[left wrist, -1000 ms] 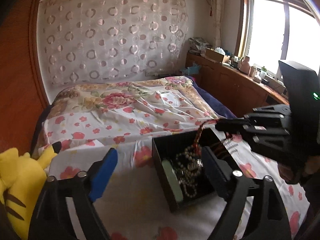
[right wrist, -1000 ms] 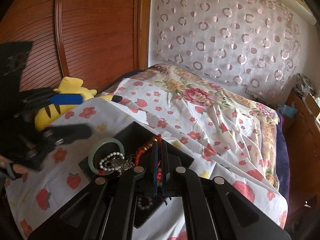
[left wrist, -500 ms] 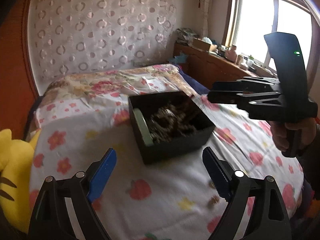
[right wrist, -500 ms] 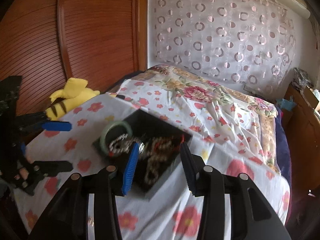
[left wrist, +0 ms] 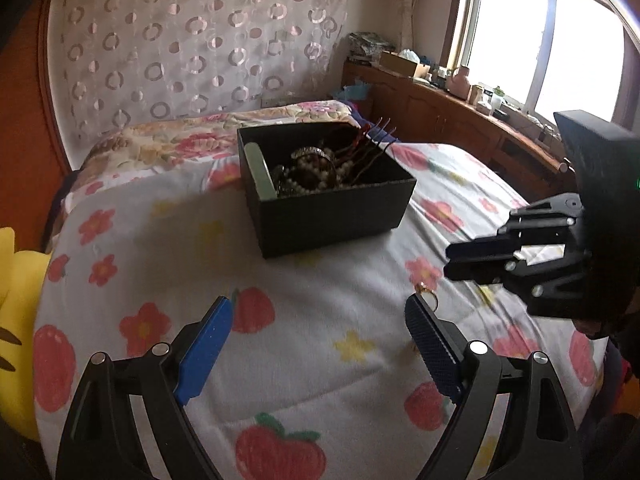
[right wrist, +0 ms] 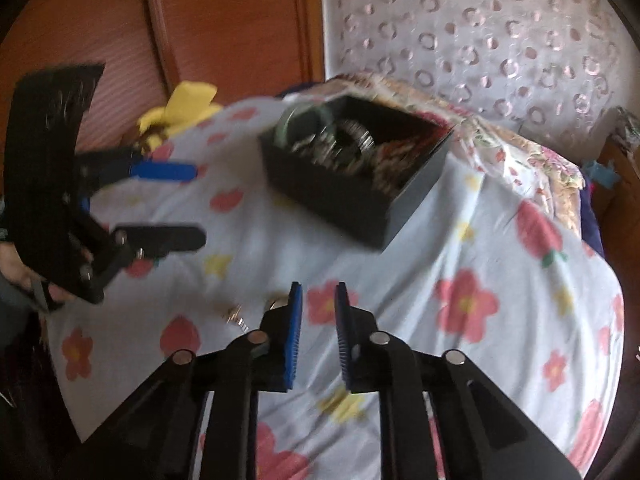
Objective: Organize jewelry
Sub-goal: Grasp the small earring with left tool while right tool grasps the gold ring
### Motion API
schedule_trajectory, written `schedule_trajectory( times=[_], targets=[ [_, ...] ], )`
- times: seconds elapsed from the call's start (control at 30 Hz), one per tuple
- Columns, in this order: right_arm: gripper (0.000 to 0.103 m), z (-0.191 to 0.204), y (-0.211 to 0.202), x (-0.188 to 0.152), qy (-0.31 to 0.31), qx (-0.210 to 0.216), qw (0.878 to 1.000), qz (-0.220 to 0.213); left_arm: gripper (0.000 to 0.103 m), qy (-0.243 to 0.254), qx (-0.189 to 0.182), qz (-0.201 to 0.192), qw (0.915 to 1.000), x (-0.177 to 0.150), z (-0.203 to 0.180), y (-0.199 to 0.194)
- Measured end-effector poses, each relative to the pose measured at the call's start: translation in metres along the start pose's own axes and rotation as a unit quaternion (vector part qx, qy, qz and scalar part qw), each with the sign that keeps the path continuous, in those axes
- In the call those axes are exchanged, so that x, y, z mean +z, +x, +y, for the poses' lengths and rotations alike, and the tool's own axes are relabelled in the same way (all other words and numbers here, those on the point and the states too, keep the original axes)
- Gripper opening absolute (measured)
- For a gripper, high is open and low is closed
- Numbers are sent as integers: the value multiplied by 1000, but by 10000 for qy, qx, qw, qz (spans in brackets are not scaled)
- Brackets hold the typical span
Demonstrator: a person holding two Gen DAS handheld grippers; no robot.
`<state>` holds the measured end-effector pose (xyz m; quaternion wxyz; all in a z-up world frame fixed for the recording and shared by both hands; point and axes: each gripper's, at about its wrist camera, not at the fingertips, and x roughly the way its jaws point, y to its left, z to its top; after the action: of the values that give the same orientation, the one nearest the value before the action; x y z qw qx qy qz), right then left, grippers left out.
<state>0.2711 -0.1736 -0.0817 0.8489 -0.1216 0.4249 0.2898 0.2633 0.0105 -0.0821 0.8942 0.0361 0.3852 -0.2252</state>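
Observation:
A black open box (left wrist: 320, 200) stands on the flowered bedspread, holding a green bangle (left wrist: 262, 172), pearl strands (left wrist: 316, 182) and red cords. It also shows in the right wrist view (right wrist: 352, 176). A small gold ring (left wrist: 426, 292) lies on the cloth beside my left gripper's right finger; small gold pieces (right wrist: 236, 314) lie left of my right gripper. My left gripper (left wrist: 318, 344) is open and empty, well short of the box. My right gripper (right wrist: 318, 336) is open by a narrow gap and empty, low over the cloth; it also shows in the left wrist view (left wrist: 472, 262).
A yellow plush toy (left wrist: 12, 320) lies at the bed's left edge by the wooden wardrobe (right wrist: 180, 20). A wooden sideboard (left wrist: 460, 120) with clutter runs under the window on the right. The bedspread (left wrist: 300, 380) drops off at the near edge.
My right gripper let go of the red cord into the box, opened and drew back toward the near side. My left gripper also drew back from the box. Both stay empty.

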Motion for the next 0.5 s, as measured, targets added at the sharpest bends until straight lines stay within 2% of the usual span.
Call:
schedule_trajectory(
  times=[0.5],
  targets=[
    [13,12,23,-2,11,73,9993,363,84,-23,84,66,9999,-11,3,-4]
  ],
)
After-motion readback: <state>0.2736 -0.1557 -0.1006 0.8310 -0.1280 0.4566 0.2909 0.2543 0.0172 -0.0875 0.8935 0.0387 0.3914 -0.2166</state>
